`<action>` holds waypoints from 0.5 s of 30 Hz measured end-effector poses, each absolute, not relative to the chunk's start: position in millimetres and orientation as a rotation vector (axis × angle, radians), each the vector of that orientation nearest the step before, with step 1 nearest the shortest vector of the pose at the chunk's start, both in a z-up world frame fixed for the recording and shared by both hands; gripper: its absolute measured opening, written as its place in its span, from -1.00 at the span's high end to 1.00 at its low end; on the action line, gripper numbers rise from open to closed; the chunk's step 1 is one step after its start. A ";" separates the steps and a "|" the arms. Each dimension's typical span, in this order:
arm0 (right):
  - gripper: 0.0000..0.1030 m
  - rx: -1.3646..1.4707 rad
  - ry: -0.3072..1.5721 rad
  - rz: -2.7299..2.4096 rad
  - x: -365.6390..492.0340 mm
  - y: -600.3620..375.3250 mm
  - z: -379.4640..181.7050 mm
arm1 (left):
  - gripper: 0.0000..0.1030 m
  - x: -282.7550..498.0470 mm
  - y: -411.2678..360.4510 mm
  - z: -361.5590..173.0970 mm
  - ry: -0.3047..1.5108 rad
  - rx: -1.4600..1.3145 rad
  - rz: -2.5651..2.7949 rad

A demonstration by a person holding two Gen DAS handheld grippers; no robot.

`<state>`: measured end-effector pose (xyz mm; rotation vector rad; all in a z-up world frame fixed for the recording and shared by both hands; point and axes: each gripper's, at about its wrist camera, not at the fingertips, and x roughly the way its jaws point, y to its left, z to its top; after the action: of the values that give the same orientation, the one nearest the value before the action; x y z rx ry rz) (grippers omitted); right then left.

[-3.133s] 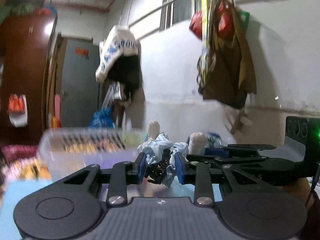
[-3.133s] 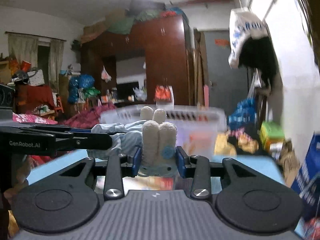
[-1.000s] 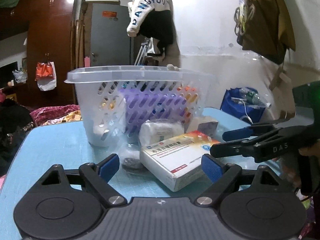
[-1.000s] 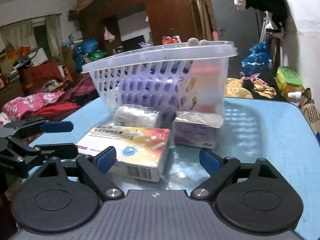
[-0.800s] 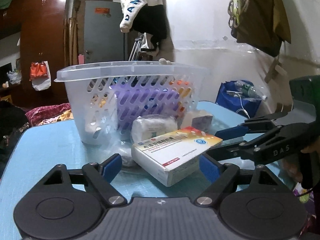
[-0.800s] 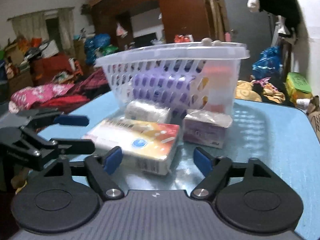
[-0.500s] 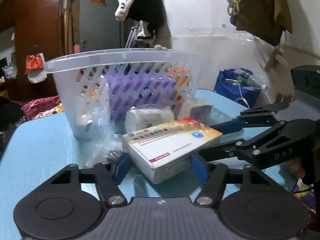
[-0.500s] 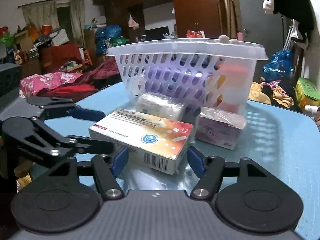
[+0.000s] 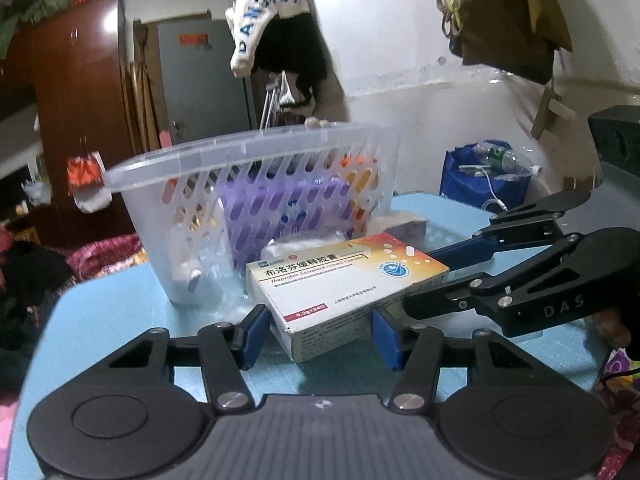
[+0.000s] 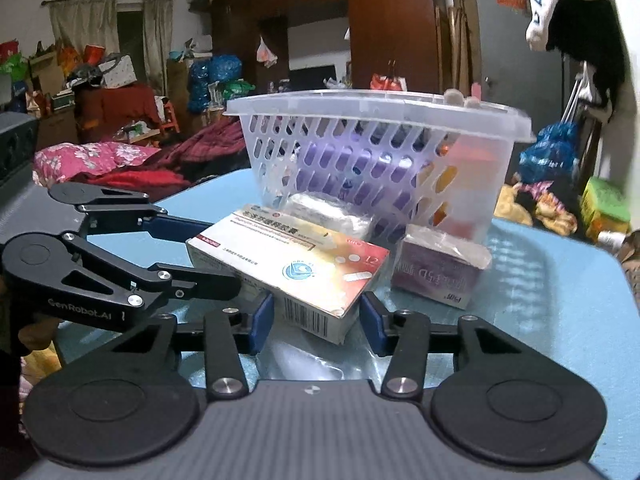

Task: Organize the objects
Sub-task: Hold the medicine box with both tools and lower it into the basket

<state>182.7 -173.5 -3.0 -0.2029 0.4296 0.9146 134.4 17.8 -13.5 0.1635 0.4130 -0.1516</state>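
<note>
Jointly, left gripper (image 9: 316,330) and right gripper (image 10: 316,320), both spread, straddle opposite corners of the orange-white cardboard ibuprofen box (image 9: 340,280), presumably bound for the perforated translucent plastic basket (image 10: 372,152).

One basket (image 10: 376,128), two boxes (image 10: 296,264) (image 10: 440,272), one roll (image 10: 332,212)

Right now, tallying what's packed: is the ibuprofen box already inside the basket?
No, the ibuprofen box lies on the blue table in front of the basket.
</note>
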 end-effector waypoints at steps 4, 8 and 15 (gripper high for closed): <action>0.05 -0.234 0.375 0.883 168.5 -172.4 2.9 | -0.13 122.4 16.3 -9.7 0.357 0.162 -0.155; 0.05 -0.238 0.310 0.863 153.5 -175.2 15.2 | -0.11 105.9 14.2 5.3 0.284 0.160 -0.157; 0.06 -0.243 0.181 0.832 139.5 -174.8 63.7 | -0.10 93.7 9.6 57.2 0.143 0.207 -0.149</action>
<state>139.5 -174.8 63.7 -0.2435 0.1810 0.8324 93.7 9.6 57.2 0.2068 0.1427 -0.1487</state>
